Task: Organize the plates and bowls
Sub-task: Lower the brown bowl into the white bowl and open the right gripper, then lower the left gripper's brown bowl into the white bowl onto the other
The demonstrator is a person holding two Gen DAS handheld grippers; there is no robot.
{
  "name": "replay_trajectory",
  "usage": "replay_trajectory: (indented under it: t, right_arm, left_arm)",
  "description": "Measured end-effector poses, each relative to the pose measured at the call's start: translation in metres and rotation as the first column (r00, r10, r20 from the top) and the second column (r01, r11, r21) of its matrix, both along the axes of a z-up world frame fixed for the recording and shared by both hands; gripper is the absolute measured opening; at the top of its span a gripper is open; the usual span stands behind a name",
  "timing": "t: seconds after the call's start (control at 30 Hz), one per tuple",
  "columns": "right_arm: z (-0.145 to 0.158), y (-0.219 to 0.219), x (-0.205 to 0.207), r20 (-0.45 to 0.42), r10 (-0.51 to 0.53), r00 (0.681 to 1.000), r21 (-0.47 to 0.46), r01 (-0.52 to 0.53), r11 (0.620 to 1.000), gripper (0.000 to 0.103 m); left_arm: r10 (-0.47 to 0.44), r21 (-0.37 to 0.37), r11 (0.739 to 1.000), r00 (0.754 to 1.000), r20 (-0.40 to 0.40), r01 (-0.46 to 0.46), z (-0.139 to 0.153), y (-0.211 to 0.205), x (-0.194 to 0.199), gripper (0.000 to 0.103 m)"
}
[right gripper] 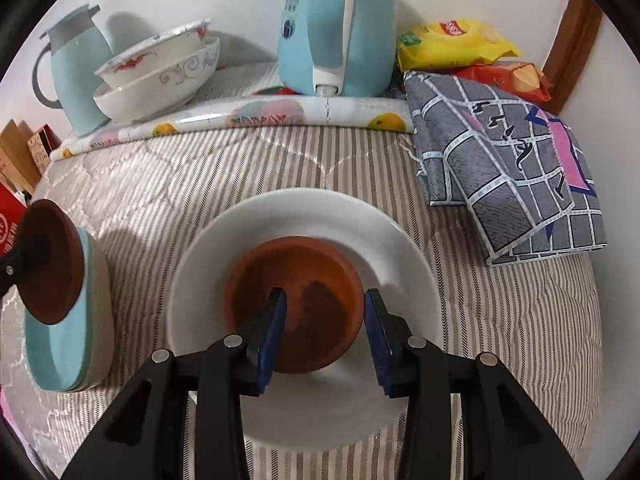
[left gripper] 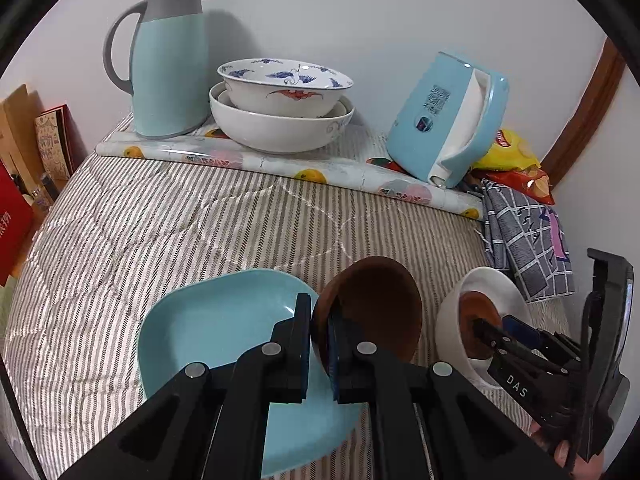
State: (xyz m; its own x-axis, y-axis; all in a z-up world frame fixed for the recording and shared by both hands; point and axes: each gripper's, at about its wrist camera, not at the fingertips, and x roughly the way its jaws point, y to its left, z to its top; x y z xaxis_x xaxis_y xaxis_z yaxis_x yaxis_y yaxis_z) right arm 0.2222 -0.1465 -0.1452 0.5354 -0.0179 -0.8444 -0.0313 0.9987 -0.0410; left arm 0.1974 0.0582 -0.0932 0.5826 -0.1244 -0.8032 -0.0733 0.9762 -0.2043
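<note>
On the striped quilt [right gripper: 168, 168] against the white wall, my left gripper [left gripper: 320, 344] is clamped tight on the rim of a brown bowl [left gripper: 376, 304] tilted up above the blue plate [left gripper: 216, 320], while my right gripper [right gripper: 326, 332] sits partly spread, one finger inside and one outside the terracotta bowl [right gripper: 296, 280] resting in the white plate [right gripper: 320, 212].

Left wrist camera looks steeply down along fingers [left gripper: 316, 344], close over bed [left gripper: 160, 216]. Right wrist camera likewise, close behind fingers [right gripper: 276, 332]. Shared beyond fingers: stacked bowls [left gripper: 280, 108], kettle [left gripper: 444, 120].
</note>
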Motion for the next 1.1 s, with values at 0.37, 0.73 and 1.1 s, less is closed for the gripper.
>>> replay_trajectory:
  t: [0.37, 0.73, 1.1]
  right_arm:
    - [0.047, -0.026, -0.043, 0.131, -0.014, 0.991, 0.078, 0.003, 0.997, 0.041]
    - [0.066, -0.08, -0.083, 0.174, -0.101, 0.979, 0.112, 0.083, 0.99, 0.041]
    - [0.058, -0.121, -0.104, 0.157, -0.167, 0.973, 0.117, 0.15, 0.982, 0.041]
  left_arm:
    - [-0.044, 0.016, 0.999, 0.998, 0.04, 0.044, 0.025, -0.03, -0.021, 0.008]
    - [-0.081, 0.032, 0.996, 0.996, 0.048, 0.08, 0.034, -0.064, -0.035, 0.008]
    - [-0.122, 0.053, 0.991, 0.992, 0.024, 0.121, 0.027, -0.096, -0.032, 0.008]
